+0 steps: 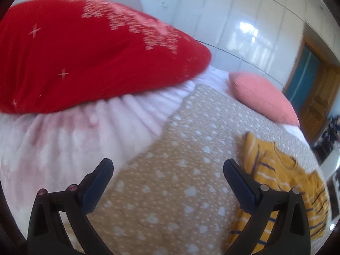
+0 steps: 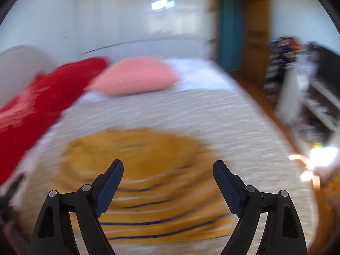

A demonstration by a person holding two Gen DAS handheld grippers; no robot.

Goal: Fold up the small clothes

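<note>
A small mustard-yellow garment with dark blue and white stripes point(image 1: 282, 182) lies crumpled on the beige spotted bedspread point(image 1: 170, 180). In the left wrist view it sits to the right of my left gripper point(image 1: 167, 165), which is open and empty above the bedspread. In the right wrist view the same garment point(image 2: 148, 170) lies blurred right under and ahead of my right gripper point(image 2: 167, 167), which is open and empty.
A large red pillow point(image 1: 85, 53) lies at the left on a white ruffled sheet point(image 1: 74, 136). A pink pillow point(image 2: 136, 76) lies at the bed's far end. White wardrobe doors point(image 2: 127, 17), a wooden door point(image 2: 255, 34) and cluttered shelves point(image 2: 308, 97) stand beyond the bed.
</note>
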